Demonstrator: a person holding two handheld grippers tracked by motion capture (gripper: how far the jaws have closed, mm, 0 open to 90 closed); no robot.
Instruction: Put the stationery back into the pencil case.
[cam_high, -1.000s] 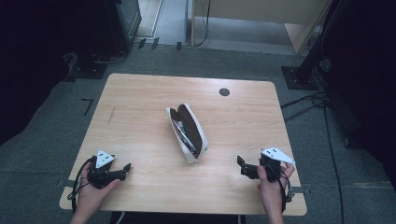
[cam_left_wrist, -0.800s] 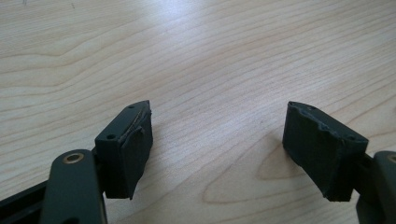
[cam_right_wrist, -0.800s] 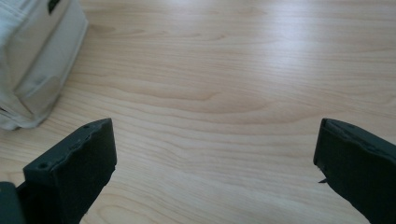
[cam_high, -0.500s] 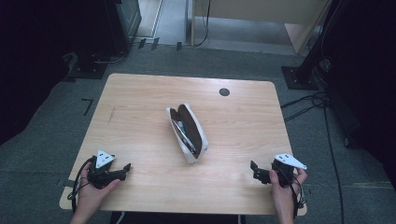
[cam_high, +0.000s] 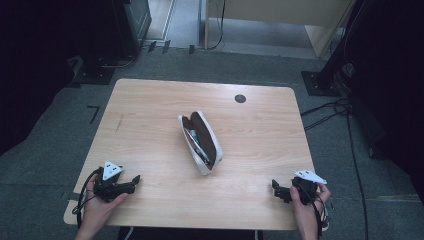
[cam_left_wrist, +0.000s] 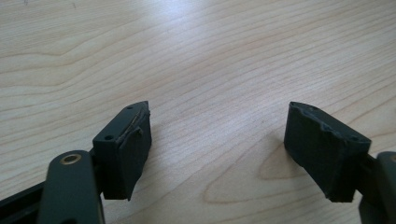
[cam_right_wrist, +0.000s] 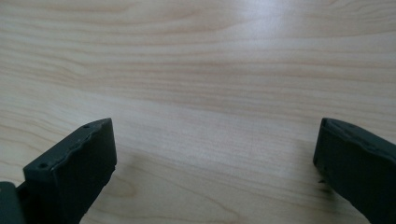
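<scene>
A white pencil case with a dark lining lies unzipped in the middle of the wooden table, its long axis running from back left to front right, with items inside that I cannot make out. My left gripper rests low at the front left corner in a hand, jaws apart and nothing between them. In the left gripper view my left gripper looks onto bare wood. My right gripper sits at the front right corner, held by a hand. The right gripper view has my right gripper open over bare wood.
A round black grommet is set in the table near the back edge. Dark equipment stands and cables lie on the grey floor around the table. Broad bare wood lies on both sides of the pencil case.
My right gripper has moved toward the front right corner and sunk closer to the tabletop. The left gripper and the pencil case have stayed where they were.
</scene>
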